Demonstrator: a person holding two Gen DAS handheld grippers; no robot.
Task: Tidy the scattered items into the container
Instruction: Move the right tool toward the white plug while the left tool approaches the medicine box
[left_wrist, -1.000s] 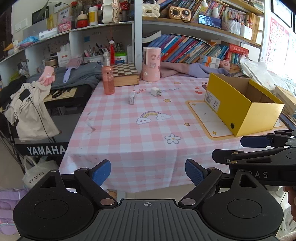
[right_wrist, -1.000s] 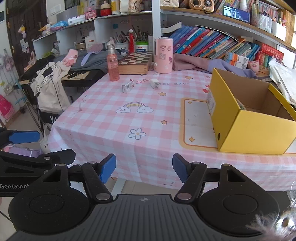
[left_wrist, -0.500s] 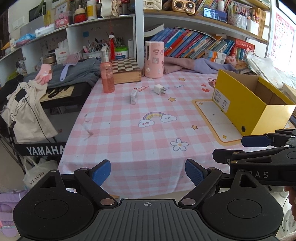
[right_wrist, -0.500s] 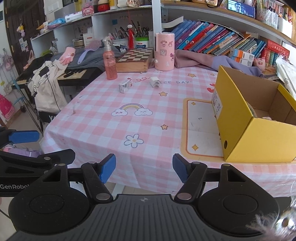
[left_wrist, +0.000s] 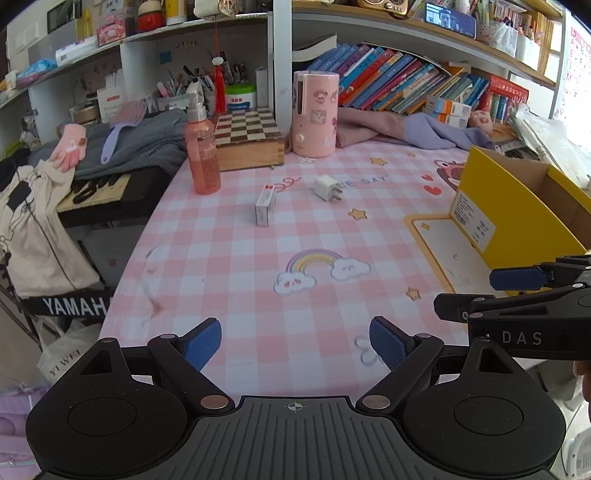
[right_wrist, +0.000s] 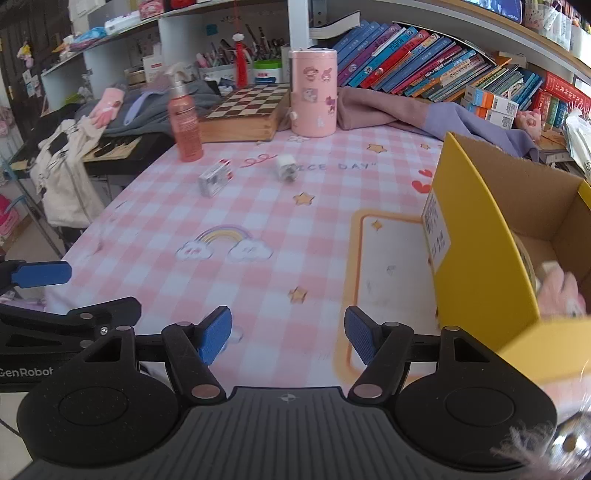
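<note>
A small white box (left_wrist: 265, 205) and a white charger plug (left_wrist: 327, 189) lie far back on the pink checked tablecloth; both also show in the right wrist view, the box (right_wrist: 215, 178) and the plug (right_wrist: 285, 168). The open yellow cardboard box (left_wrist: 517, 218) stands at the right, with a tape roll and a pink item inside (right_wrist: 561, 291). My left gripper (left_wrist: 295, 341) is open and empty over the table's near edge. My right gripper (right_wrist: 288, 334) is open and empty, just left of the yellow box (right_wrist: 484, 266).
A pink spray bottle (left_wrist: 202, 155), a wooden chessboard box (left_wrist: 248, 138) and a pink cylinder (left_wrist: 314, 112) stand at the back. Books and clothes line the shelf behind. A Yamaha keyboard and bags stand left of the table.
Both grippers have moved forward over the table, nearer the small items and the yellow box. Both stay open.
</note>
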